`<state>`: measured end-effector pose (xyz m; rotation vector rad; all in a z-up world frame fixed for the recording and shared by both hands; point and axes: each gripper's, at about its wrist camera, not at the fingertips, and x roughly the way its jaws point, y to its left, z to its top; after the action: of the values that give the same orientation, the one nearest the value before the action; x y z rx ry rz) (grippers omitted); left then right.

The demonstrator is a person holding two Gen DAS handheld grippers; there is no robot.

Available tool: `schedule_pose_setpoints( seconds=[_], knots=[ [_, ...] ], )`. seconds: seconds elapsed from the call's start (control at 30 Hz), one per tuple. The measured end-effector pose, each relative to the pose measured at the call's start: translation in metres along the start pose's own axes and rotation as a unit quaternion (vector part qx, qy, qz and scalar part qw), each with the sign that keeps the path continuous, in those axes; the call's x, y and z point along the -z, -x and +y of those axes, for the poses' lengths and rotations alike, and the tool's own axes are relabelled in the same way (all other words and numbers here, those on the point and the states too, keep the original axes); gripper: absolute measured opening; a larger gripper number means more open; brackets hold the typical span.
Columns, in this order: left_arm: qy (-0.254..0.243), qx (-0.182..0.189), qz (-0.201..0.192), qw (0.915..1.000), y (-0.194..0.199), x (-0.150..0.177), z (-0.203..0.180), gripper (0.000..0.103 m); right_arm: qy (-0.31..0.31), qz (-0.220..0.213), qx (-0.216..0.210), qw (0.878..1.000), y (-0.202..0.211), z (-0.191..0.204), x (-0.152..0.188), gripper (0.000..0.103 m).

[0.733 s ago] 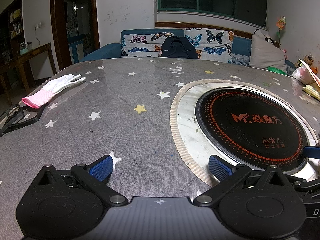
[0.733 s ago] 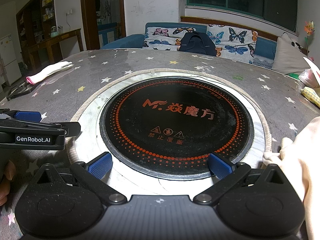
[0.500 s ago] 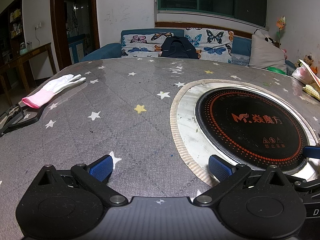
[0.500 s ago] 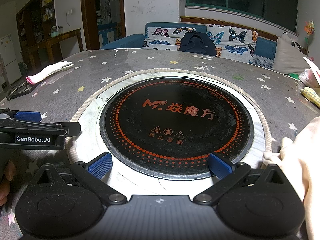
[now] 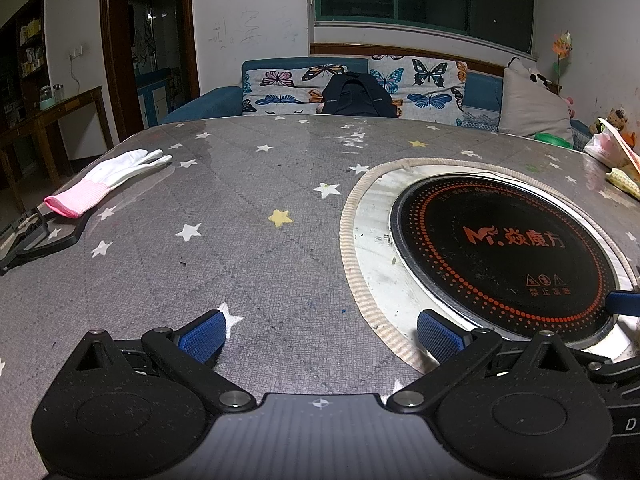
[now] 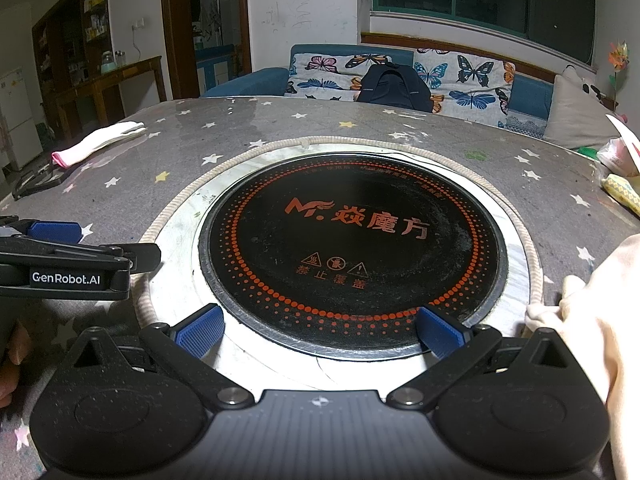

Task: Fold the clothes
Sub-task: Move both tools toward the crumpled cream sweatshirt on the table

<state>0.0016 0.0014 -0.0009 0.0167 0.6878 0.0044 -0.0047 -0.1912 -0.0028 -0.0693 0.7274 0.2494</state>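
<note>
A cream garment (image 6: 600, 320) lies at the table's right front edge, seen only in the right wrist view, just right of my right gripper (image 6: 320, 332). That gripper is open and empty, low over the front rim of the black induction cooktop (image 6: 352, 252). My left gripper (image 5: 320, 336) is open and empty, low over the grey star-patterned tablecloth (image 5: 240, 248), left of the cooktop (image 5: 500, 256). The left gripper also shows at the left of the right wrist view (image 6: 72, 256).
A white glove with a pink cuff (image 5: 108, 180) and a black tool (image 5: 36, 236) lie at the table's left edge. Bags and a yellow item (image 6: 620, 188) sit at the far right. A sofa with a black backpack (image 5: 356, 96) stands behind the table.
</note>
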Motion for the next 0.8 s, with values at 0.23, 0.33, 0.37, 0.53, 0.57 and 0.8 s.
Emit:
schedule_pose_setpoints(
  seconds=[0.23,0.33,0.37,0.53,0.57,0.8],
  knots=[
    [0.002,0.0,0.002,1.0,0.0,-0.001,0.001,0.103,-0.004,0.002,0.0,1.0,-0.001,0.0,-0.001,0.103],
    [0.002,0.0,0.007,1.0,0.002,-0.003,-0.002,0.103,-0.008,-0.002,-0.001,1.0,0.001,0.0,0.0,0.103],
    [0.002,0.0,0.01,1.0,0.002,-0.003,-0.002,0.103,-0.011,-0.002,-0.002,1.0,0.003,-0.001,0.001,0.103],
    [0.018,0.008,0.019,0.9996,0.006,-0.005,-0.006,0.103,-0.018,-0.006,-0.005,1.0,0.017,-0.003,0.001,0.103],
    [0.021,0.013,0.022,0.9995,0.008,-0.007,-0.008,0.103,-0.018,-0.009,-0.006,1.0,0.021,-0.003,0.0,0.103],
    [-0.004,0.025,0.014,0.9996,0.024,-0.016,-0.03,0.103,-0.023,-0.025,0.006,0.999,0.041,-0.011,0.001,0.103]
  ],
)
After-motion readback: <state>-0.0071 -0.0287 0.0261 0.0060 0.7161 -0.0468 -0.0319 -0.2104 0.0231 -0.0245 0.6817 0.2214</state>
